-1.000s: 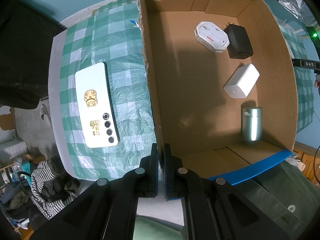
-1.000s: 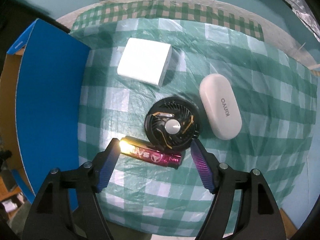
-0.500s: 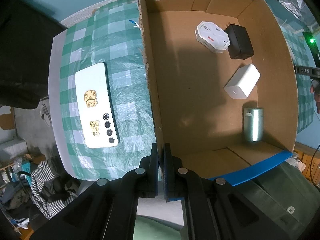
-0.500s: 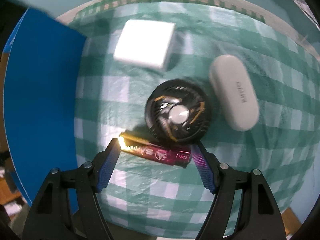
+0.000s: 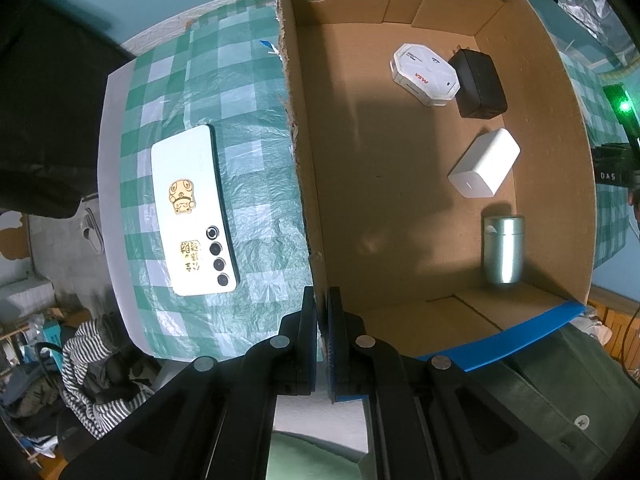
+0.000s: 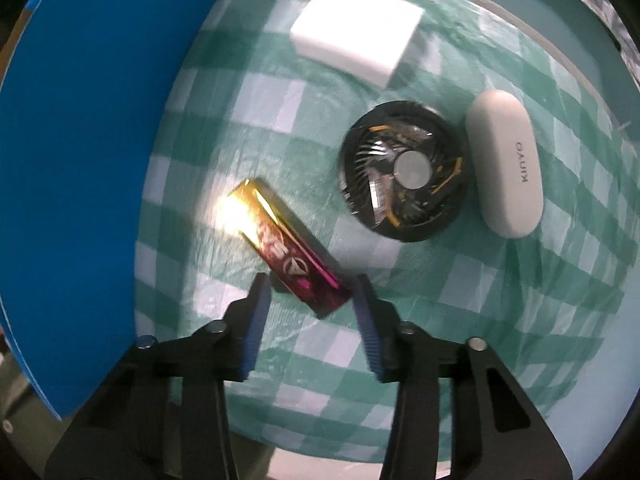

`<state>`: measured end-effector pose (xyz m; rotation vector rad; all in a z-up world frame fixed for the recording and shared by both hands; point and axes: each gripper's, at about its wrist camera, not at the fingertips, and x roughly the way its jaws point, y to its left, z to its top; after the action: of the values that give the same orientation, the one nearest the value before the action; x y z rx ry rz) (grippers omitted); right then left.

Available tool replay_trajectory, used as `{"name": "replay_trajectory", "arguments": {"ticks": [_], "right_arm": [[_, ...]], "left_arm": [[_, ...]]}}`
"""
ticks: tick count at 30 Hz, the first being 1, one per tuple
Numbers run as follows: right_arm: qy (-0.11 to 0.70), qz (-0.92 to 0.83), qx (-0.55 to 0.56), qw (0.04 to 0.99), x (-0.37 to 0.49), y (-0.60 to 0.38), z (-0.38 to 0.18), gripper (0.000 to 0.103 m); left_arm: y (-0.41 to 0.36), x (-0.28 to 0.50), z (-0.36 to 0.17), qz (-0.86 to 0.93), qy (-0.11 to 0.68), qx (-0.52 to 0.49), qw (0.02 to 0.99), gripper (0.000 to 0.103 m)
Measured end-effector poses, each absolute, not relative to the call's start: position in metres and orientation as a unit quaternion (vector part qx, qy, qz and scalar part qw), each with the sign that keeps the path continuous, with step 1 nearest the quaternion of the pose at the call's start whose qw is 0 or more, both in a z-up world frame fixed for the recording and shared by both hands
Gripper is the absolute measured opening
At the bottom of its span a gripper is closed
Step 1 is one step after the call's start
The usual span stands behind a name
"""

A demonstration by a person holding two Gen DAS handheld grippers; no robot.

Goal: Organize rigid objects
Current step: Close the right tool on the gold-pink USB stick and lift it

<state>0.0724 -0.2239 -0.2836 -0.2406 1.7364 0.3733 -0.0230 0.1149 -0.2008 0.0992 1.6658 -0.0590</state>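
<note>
My left gripper [image 5: 321, 300] is shut on the near corner of the cardboard box's wall [image 5: 300, 148]. Inside the box lie a white hexagonal device [image 5: 424, 74], a black adapter [image 5: 480, 84], a white charger [image 5: 484, 168] and a metal cylinder [image 5: 503, 250]. A white phone [image 5: 192, 216] lies on the checked cloth left of the box. My right gripper [image 6: 312, 300] is open, its fingers either side of the near end of a glossy red-gold bar [image 6: 286, 246]. A black fan [image 6: 404, 182], a white oval case [image 6: 506, 168] and a white block [image 6: 358, 32] lie beyond.
The box's blue outer wall [image 6: 88, 152] stands close on the left in the right wrist view. The green checked cloth [image 6: 460, 300] covers the table. Striped clothing [image 5: 96, 364] lies below the table's edge at the lower left.
My right gripper has turned and closed in, so the red-gold bar now points away between narrower fingers. The left gripper has held still on the box wall.
</note>
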Motion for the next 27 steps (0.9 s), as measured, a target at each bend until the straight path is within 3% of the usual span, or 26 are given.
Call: {"name": "replay_trajectory", "arguments": {"ticks": [27], "right_arm": [[0.72, 0.196, -0.221, 0.628, 0.086, -0.145, -0.284, 0.032]], "left_arm": [[0.116, -0.028, -0.202, -0.027, 0.741, 0.038, 0.67, 0.004]]}}
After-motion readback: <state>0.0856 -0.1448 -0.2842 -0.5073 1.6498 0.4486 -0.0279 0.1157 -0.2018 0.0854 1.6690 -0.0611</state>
